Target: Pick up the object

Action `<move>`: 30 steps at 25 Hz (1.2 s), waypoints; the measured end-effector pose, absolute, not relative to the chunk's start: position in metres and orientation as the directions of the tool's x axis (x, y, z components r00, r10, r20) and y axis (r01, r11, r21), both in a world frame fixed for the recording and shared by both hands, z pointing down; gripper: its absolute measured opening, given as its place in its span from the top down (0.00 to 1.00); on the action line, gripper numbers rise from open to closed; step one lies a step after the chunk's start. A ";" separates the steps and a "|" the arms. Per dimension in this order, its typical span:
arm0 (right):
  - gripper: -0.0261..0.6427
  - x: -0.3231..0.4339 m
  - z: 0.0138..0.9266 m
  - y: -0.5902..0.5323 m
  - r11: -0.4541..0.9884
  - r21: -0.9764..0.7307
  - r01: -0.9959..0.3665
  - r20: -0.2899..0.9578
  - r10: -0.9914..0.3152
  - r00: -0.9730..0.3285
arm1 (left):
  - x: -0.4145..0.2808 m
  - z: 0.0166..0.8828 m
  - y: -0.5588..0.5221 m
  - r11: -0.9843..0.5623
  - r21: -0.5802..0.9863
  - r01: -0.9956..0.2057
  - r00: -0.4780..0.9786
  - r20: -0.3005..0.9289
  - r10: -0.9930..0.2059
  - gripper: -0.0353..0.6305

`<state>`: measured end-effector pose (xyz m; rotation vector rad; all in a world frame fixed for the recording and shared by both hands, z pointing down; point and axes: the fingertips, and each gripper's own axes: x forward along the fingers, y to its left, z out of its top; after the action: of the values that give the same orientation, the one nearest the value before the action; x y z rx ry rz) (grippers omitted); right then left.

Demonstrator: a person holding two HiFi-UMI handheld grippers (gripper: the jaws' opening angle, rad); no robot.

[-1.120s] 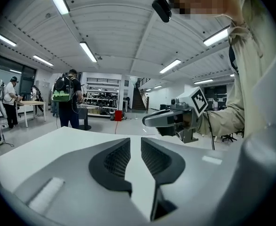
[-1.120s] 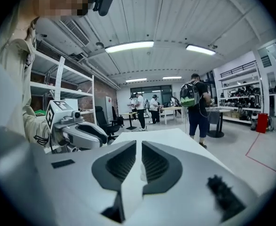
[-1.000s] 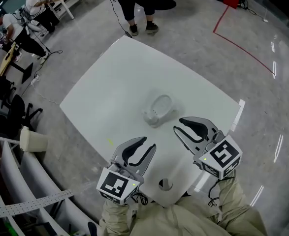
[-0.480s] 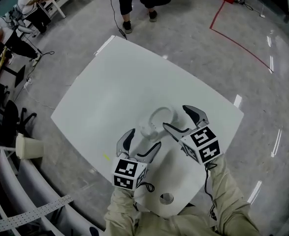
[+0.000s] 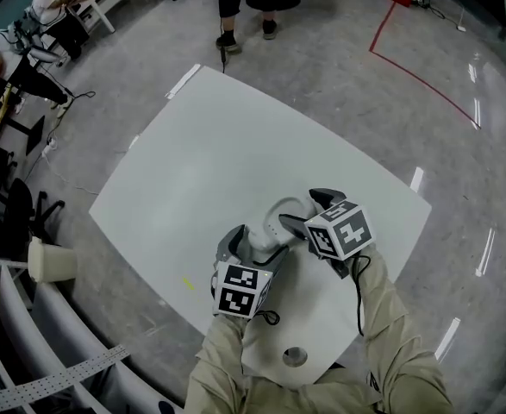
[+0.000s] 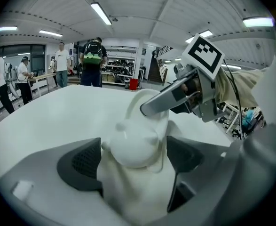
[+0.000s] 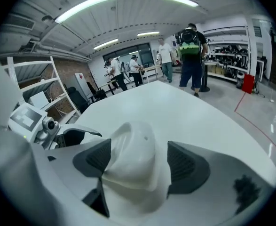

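The object is a white moulded plastic piece with a hollow oval loop and a rounded knob, lying on the white table. My left gripper reaches over its near-left end. In the left gripper view the knob end lies between the dark pads, and the jaws are opening. My right gripper straddles the far-right end, also opening. In the right gripper view the rounded hump fills the gap between the pads, with a narrow space on the right side.
A round hole sits in the table near my body. People stand beyond the far table edge, and others sit at desks at the upper left. A white bin and curved rails lie left of the table. A red floor line runs at the right.
Both grippers have moved forward from the near table edge to the object. Their jaws have spread wider and now straddle its two ends.
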<state>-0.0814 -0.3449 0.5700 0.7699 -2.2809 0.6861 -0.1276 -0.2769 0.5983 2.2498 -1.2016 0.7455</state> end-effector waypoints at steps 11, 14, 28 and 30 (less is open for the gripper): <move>0.41 -0.083 0.580 -0.340 0.671 -0.308 -0.674 0.733 -0.285 -0.618 | -0.124 0.611 -0.279 -0.492 0.091 -0.866 0.397 0.724 -0.565 0.30; 0.42 -0.081 0.578 -0.338 0.664 -0.290 -0.690 0.736 -0.306 -0.604 | -0.122 0.611 -0.276 -0.503 0.097 -0.859 0.406 0.726 -0.554 0.31; 0.43 -0.083 0.485 -0.327 0.724 -0.076 -0.686 0.634 -0.496 -0.594 | -0.123 0.539 -0.274 -0.507 -0.021 -0.862 0.381 0.632 -0.675 0.32; 0.43 -0.084 0.461 -0.320 0.729 -0.045 -0.683 0.597 -0.528 -0.603 | -0.125 0.517 -0.270 -0.503 -0.060 -0.862 0.371 0.601 -0.708 0.32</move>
<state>-0.0837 -0.3205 0.4609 0.9151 -2.3671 0.3629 -0.1245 -0.2699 0.5167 2.3700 -1.3927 0.8385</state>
